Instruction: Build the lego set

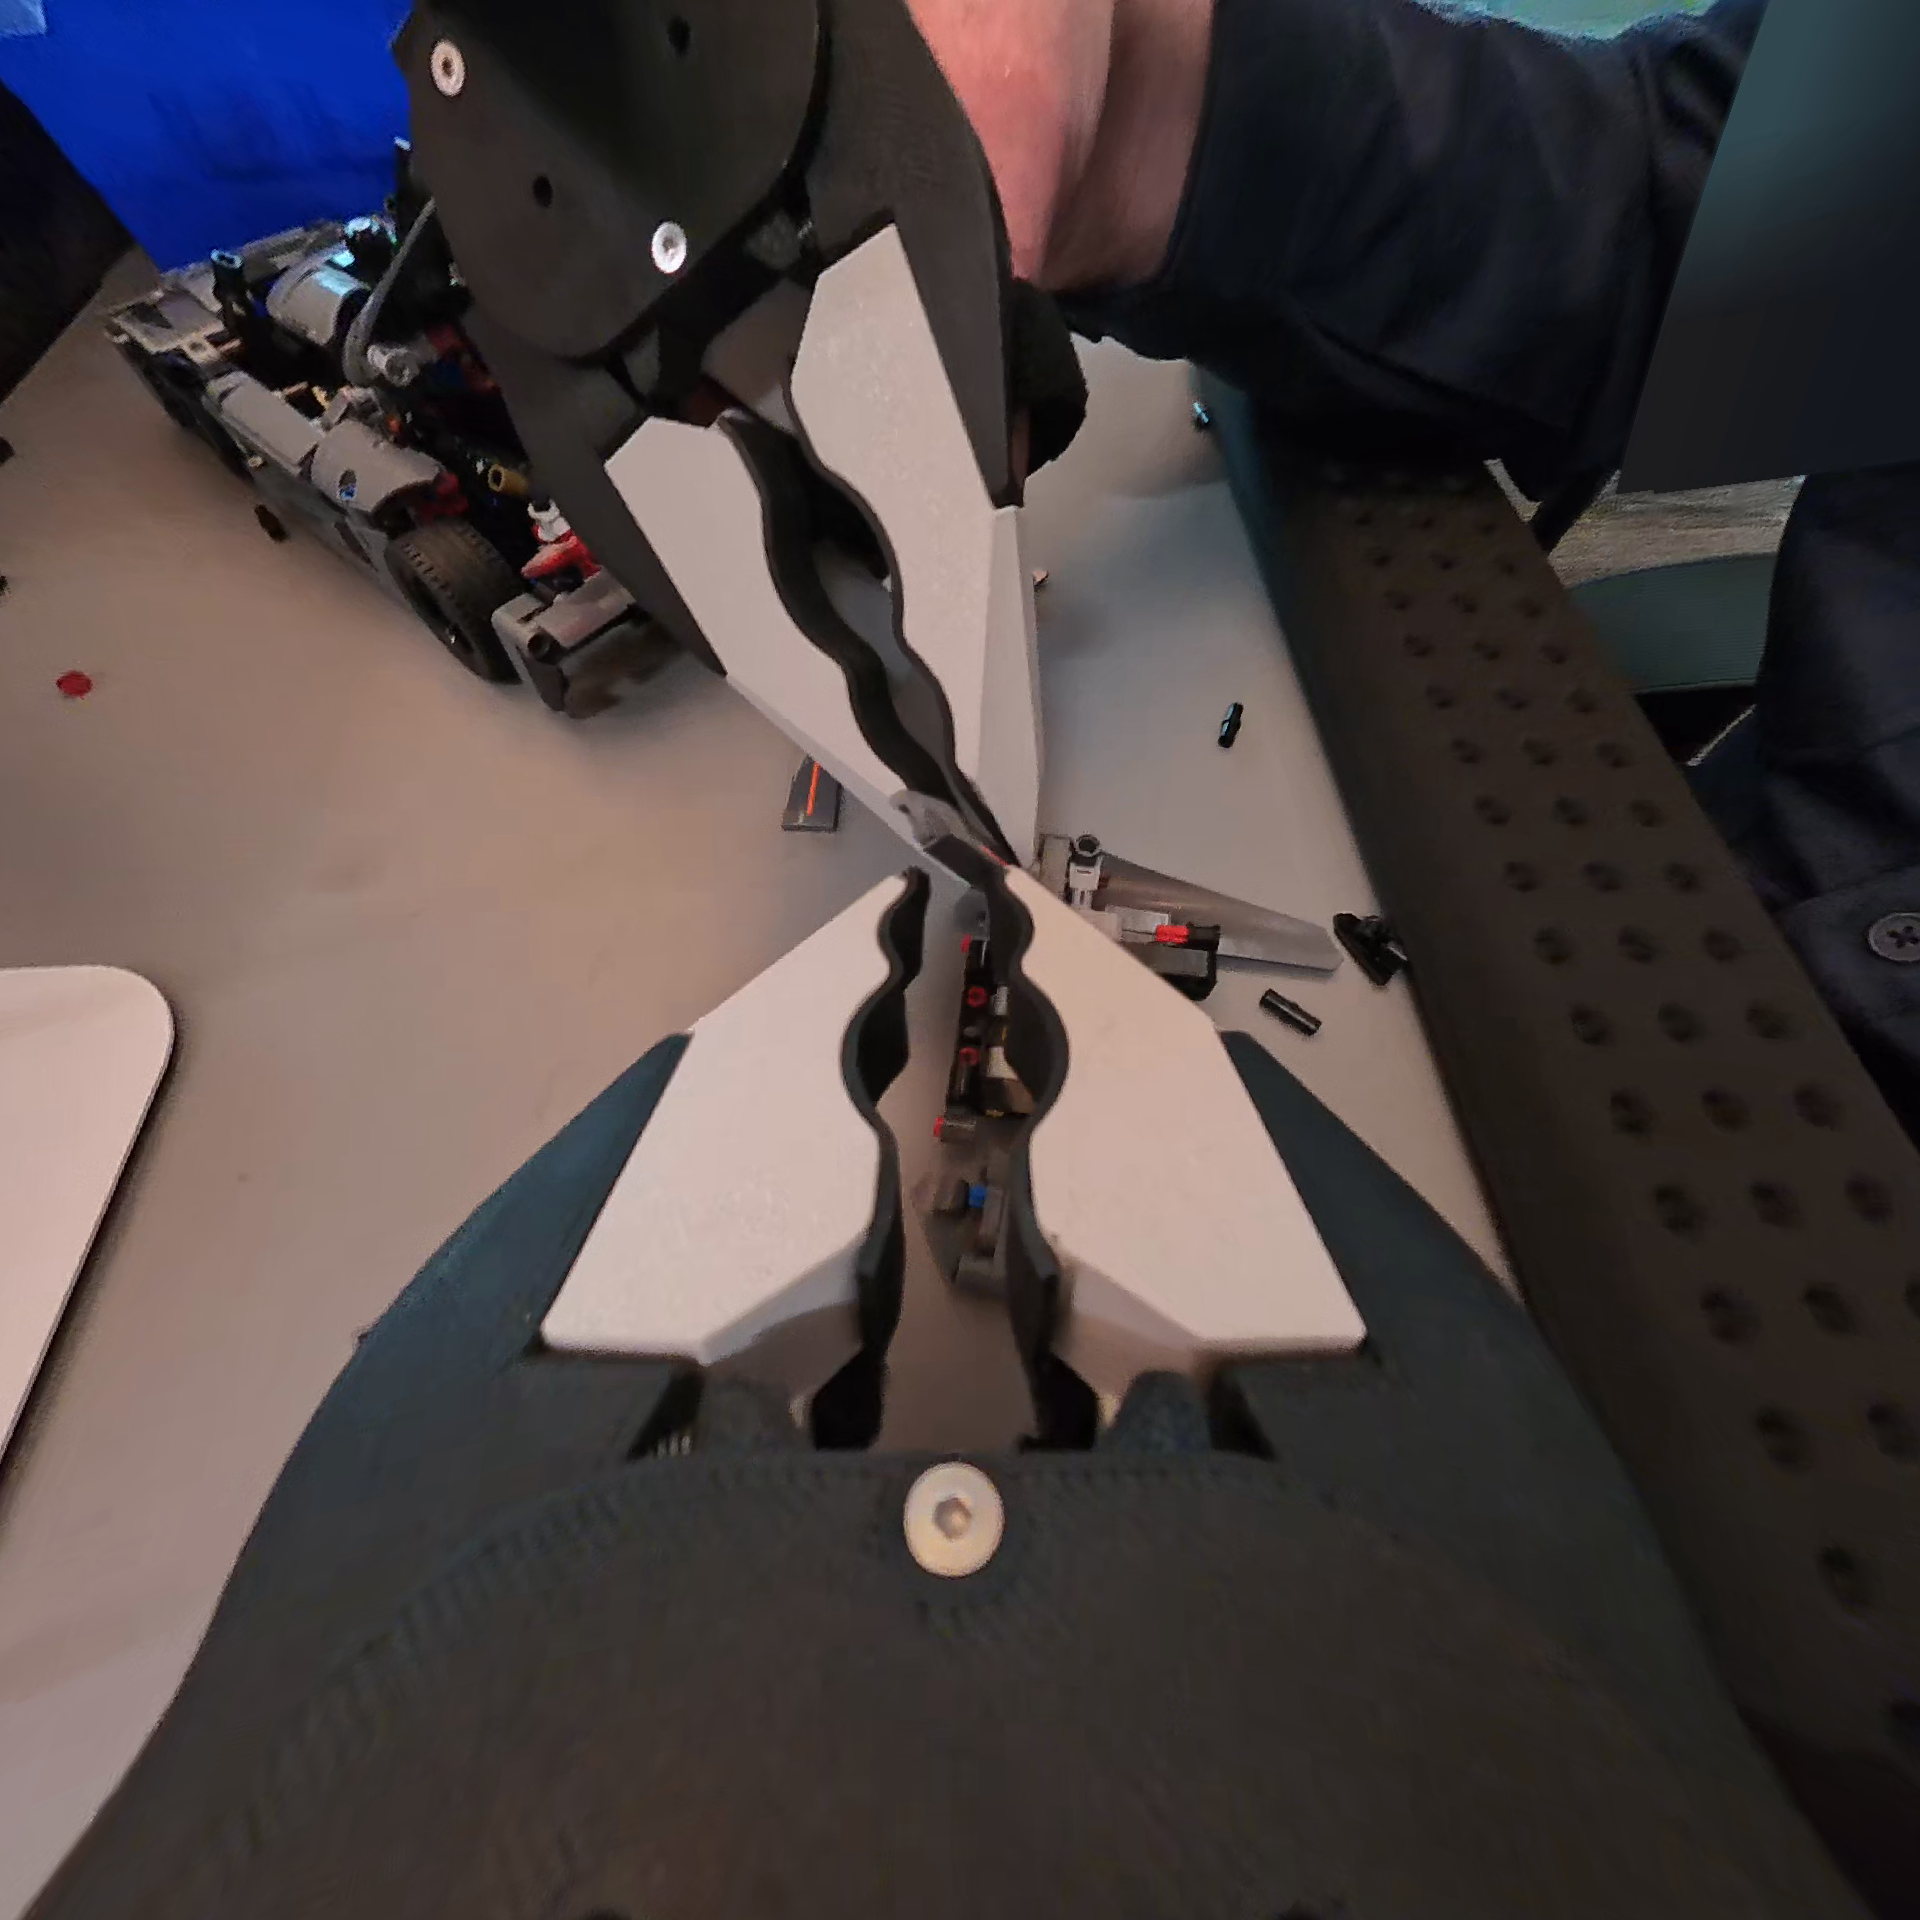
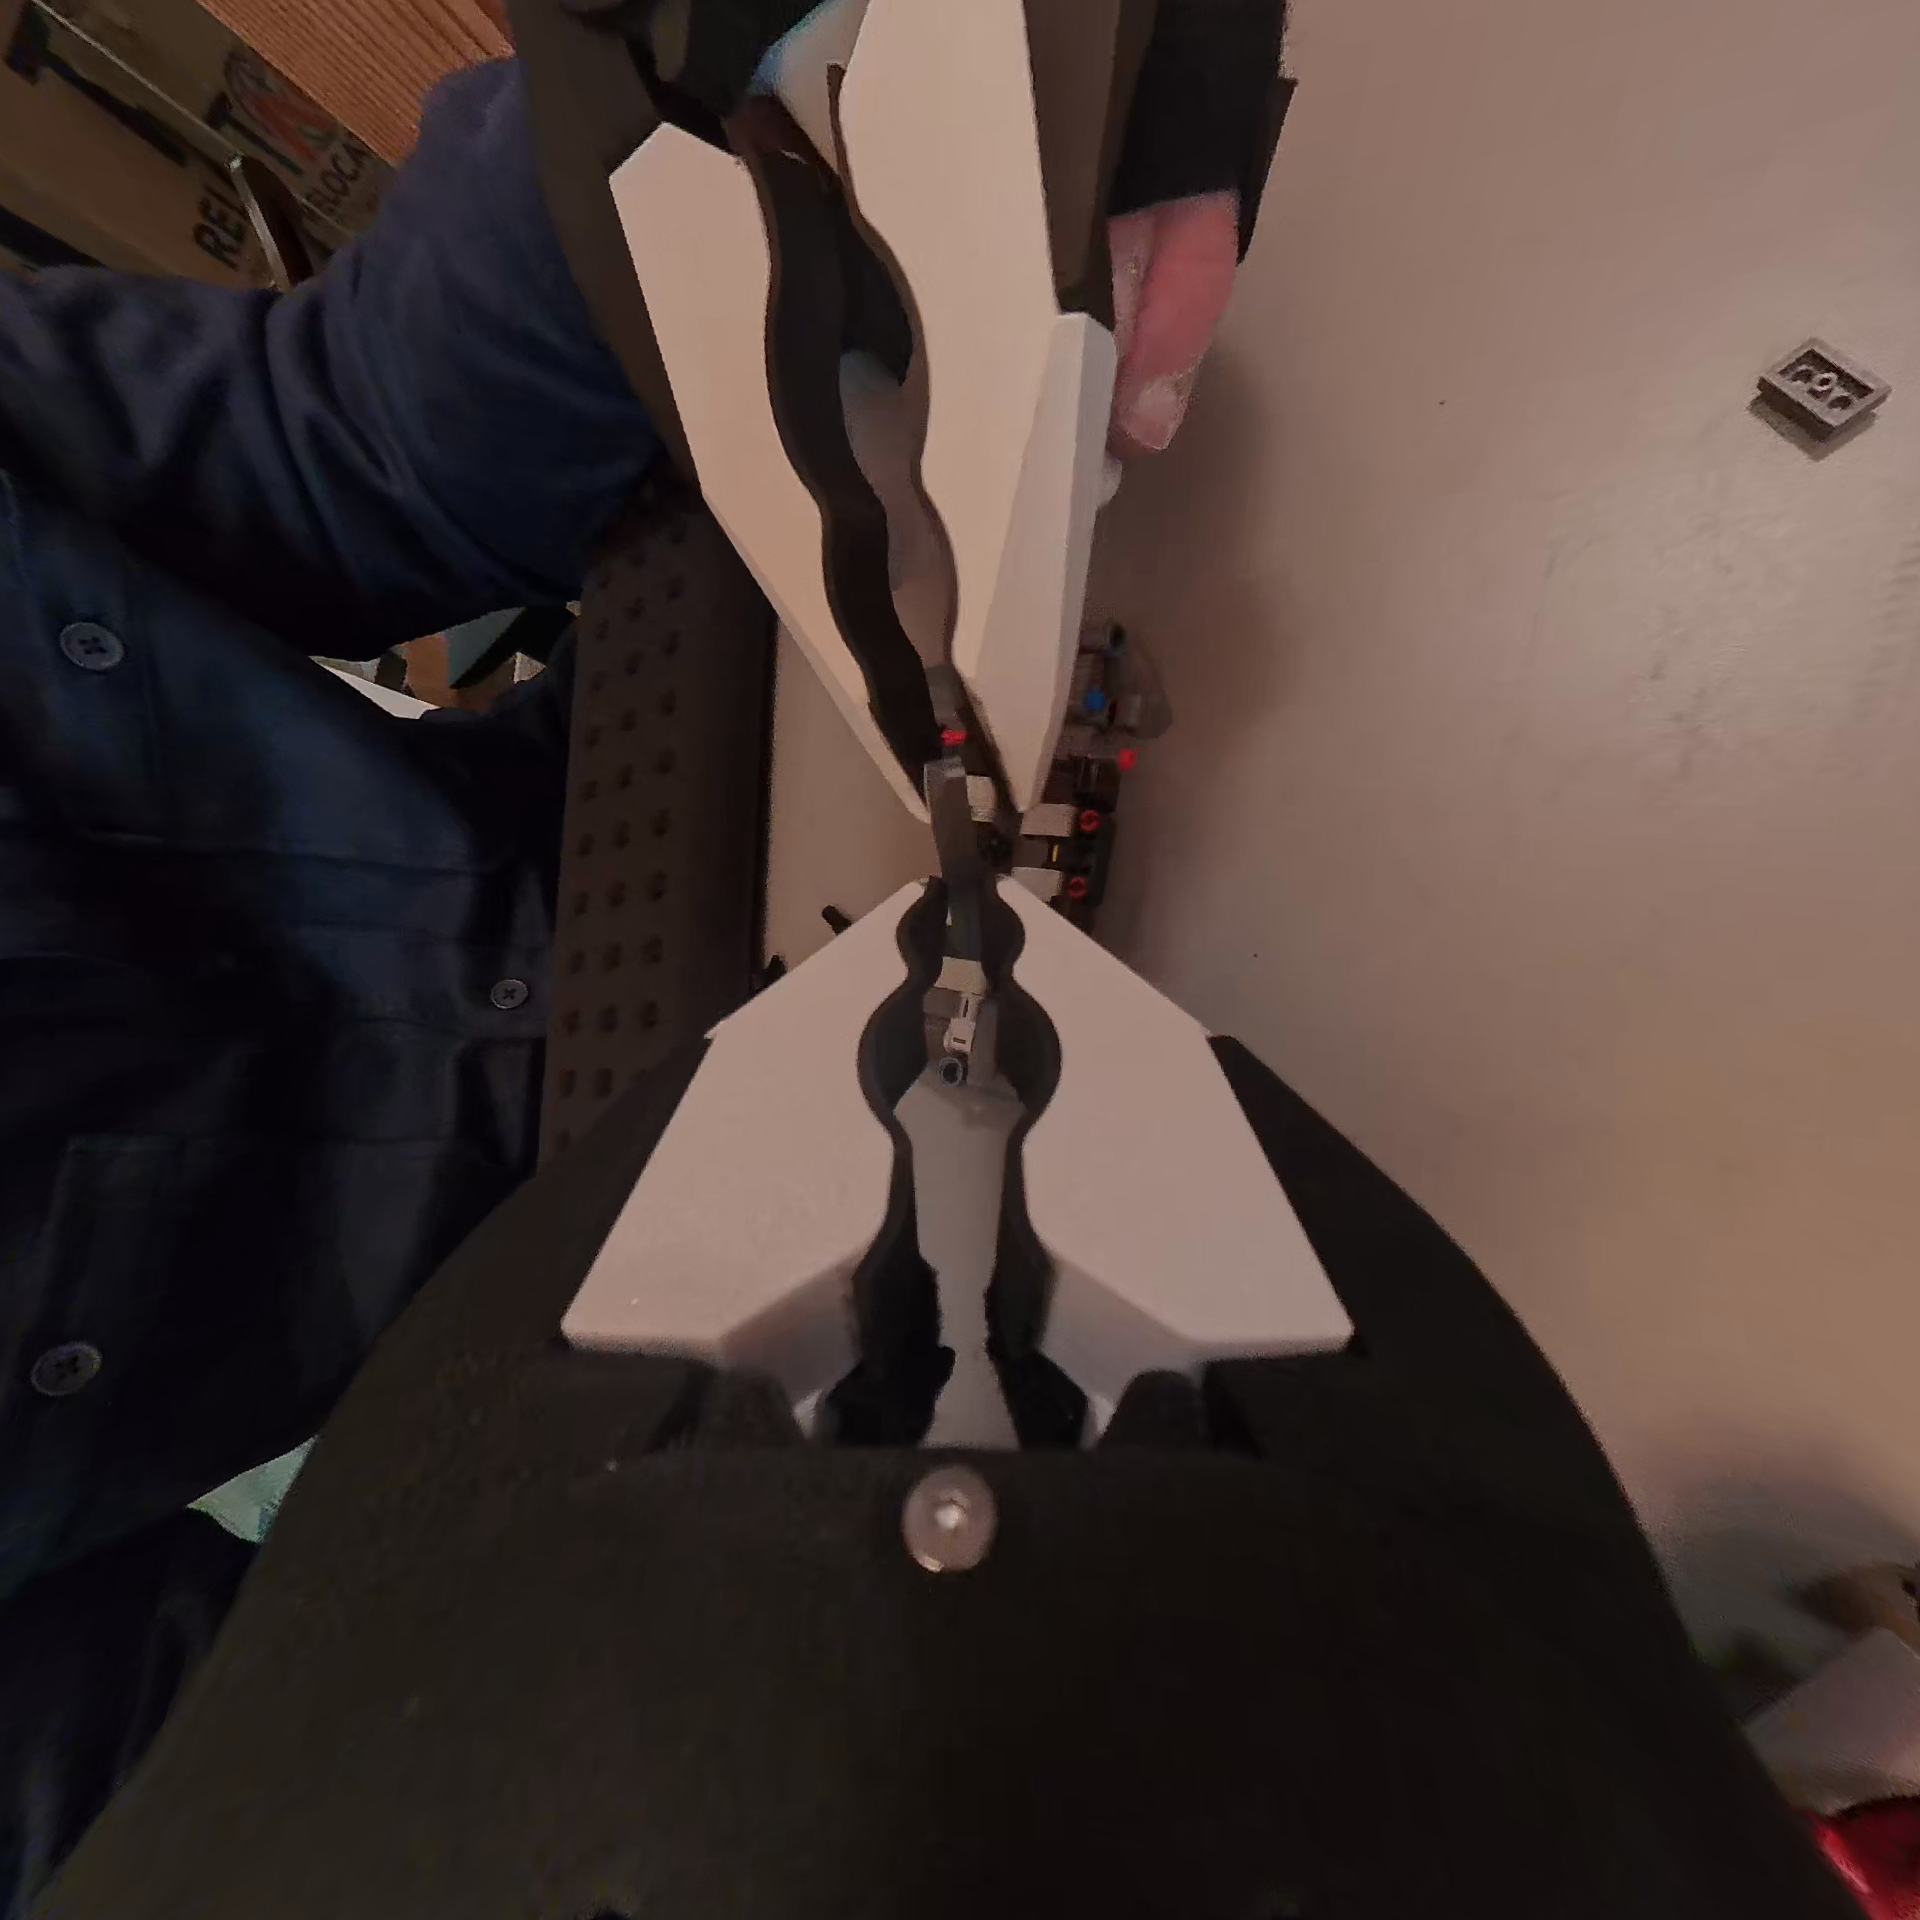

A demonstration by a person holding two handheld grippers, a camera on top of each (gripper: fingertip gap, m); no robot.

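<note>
A small lego subassembly [image 1: 977, 1049] of black beams with red pins and a grey wing panel [image 1: 1247, 930] sits at the table's right edge. It also shows in the right wrist view [image 2: 1086, 821]. A thin dark grey piece [image 2: 958, 842] stands up from it. My left gripper [image 1: 958, 883] and right gripper [image 2: 963, 896] meet tip to tip over it. Both are closed on that dark piece. The right gripper [image 1: 971, 836] comes down from above in the left wrist view, with a light grey bit [image 1: 920, 812] at its tip. The left gripper [image 2: 966, 805] comes down from above in the right wrist view.
A large grey lego car model [image 1: 416, 468] stands at the back left. Loose parts lie around: black pins [image 1: 1229, 724], a red round piece [image 1: 73, 684], a dark tile [image 1: 810, 800], a grey plate [image 2: 1823, 400]. A black perforated bar [image 1: 1558, 935] runs along the right. A white pad [image 1: 62, 1091] is at the left. My left and right fingertips are right by each other. Left tips and right tips are each some 15 cm from the black perforated bar [image 1: 1558, 935].
</note>
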